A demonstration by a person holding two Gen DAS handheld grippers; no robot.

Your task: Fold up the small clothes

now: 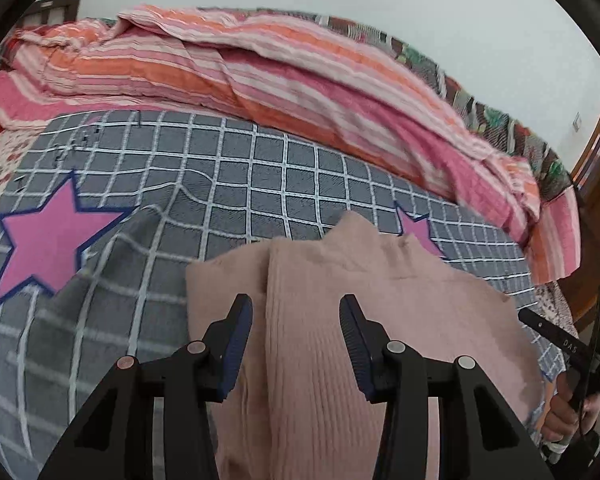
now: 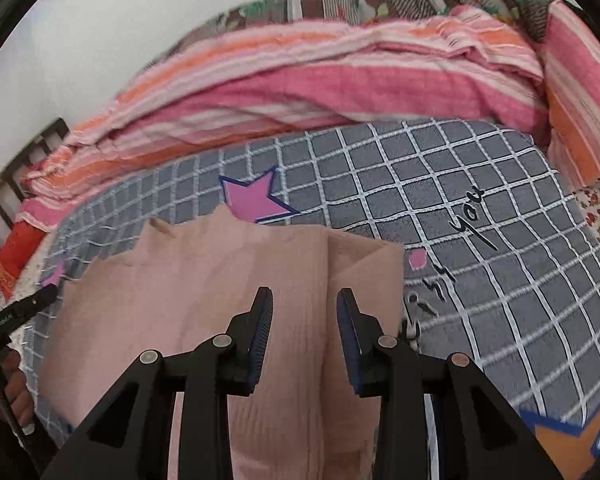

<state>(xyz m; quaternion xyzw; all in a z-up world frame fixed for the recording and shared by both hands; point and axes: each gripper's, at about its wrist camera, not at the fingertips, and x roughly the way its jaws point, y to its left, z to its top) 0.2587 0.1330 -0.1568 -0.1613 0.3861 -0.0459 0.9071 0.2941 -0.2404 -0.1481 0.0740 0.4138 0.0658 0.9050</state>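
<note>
A small dusty-pink ribbed knit top (image 1: 364, 312) lies flat on a grey checked blanket (image 1: 236, 192), collar pointing away. Its sleeves are folded in over the body. My left gripper (image 1: 296, 312) is open, its fingers either side of the left folded sleeve edge, above the cloth. In the right wrist view the same top (image 2: 204, 292) shows with a folded sleeve edge on its right side. My right gripper (image 2: 304, 308) is open over that fold, holding nothing. Each view shows the other gripper at its outer edge.
The grey blanket (image 2: 480, 208) has pink stars (image 1: 44, 240) and black script. A heaped pink and orange striped quilt (image 1: 260, 68) lies behind it along the white wall. A dark wooden bed rail (image 2: 16, 176) is at the left, wooden furniture (image 1: 596, 140) at the right.
</note>
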